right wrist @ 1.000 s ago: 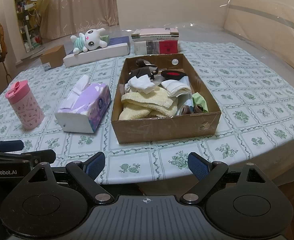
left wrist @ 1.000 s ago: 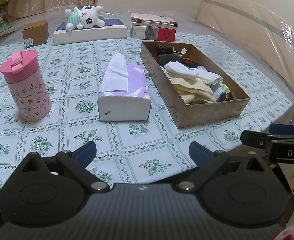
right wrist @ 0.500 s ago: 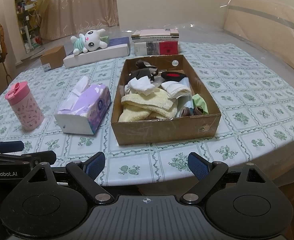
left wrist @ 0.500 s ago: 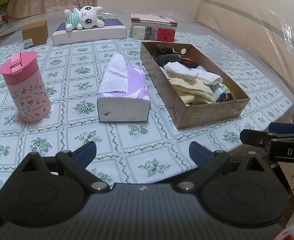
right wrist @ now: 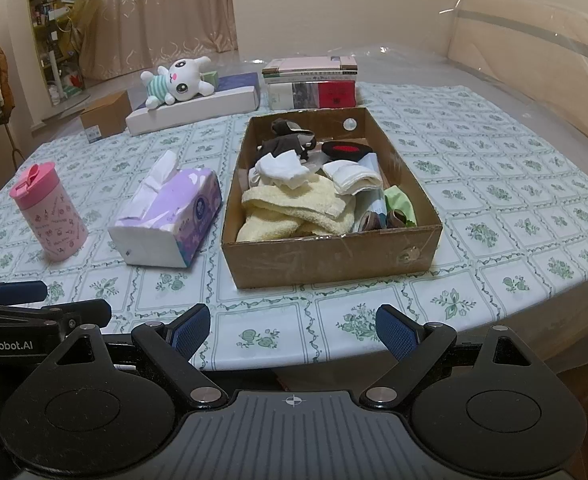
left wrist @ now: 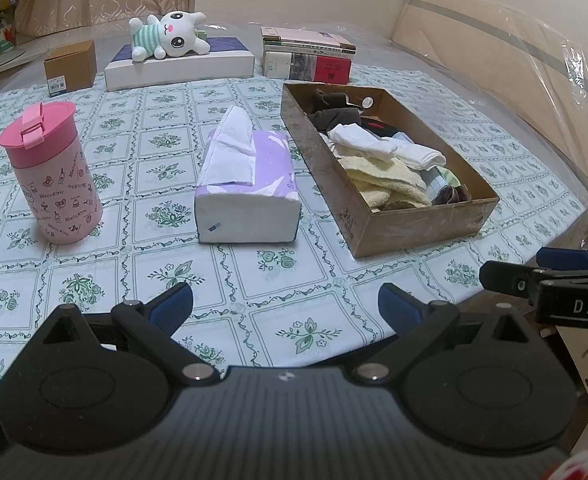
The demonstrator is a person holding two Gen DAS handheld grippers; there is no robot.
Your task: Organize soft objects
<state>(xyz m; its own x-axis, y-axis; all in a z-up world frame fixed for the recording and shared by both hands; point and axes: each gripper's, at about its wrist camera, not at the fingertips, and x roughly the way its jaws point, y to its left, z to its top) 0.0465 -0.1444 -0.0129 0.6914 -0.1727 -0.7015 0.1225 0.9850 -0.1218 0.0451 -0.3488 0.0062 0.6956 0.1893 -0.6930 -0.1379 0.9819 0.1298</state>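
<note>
Left gripper [left wrist: 285, 304] and right gripper [right wrist: 291, 330], jaws released, empty; heaped cloths [right wrist: 294, 208] in cardboard box [right wrist: 330, 258] may snag together when lifted.

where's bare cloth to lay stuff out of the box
Free: the tablecloth right of the cardboard box, and the near strip in front of it. Narrow: the gap between box and tissue pack. Crowded: the back edge.
</note>
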